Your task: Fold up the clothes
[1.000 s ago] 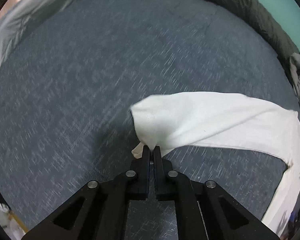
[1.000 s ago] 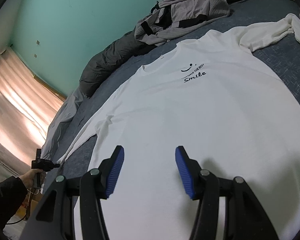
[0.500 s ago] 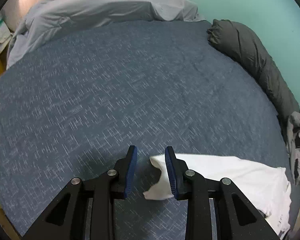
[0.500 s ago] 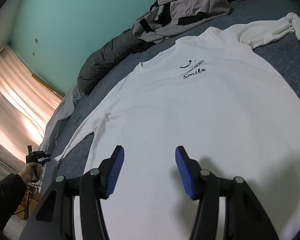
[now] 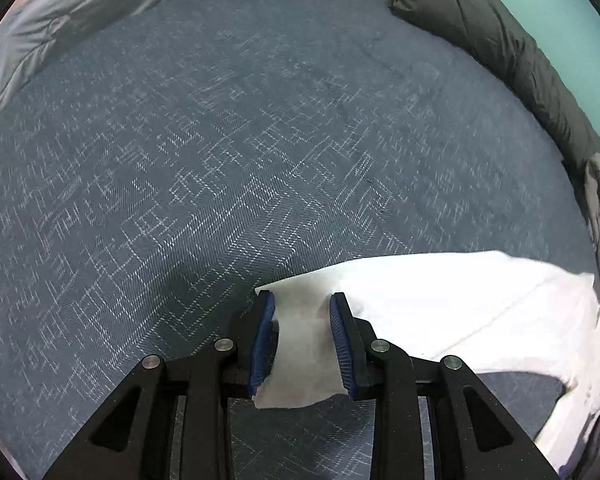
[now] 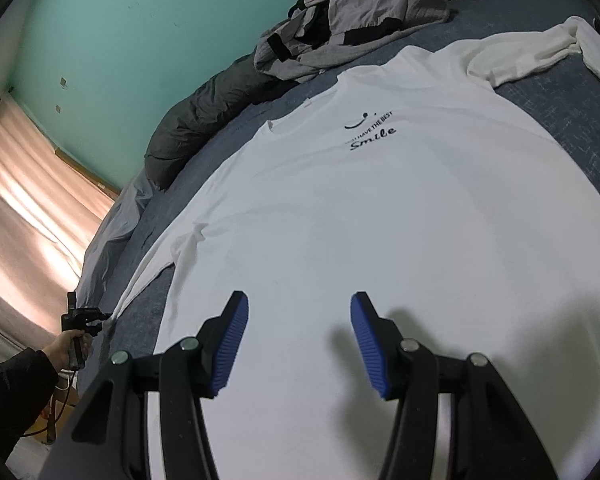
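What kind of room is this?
Probably a bedroom: the white shirt lies on a wide bed with a blue cover, a rolled dark quilt along the wall, curtains nearby.

Left gripper (image 5: 302, 316): matte black angular two-finger frame, ribbed blue pads (image 5: 261, 340) on the inner finger faces, round silver screw heads (image 5: 225, 345) at the linkage joints. Right gripper (image 6: 298, 322): same build, black with ribbed blue pads. Person's hand (image 6: 66, 350) emerges from a black long sleeve (image 6: 14, 388).
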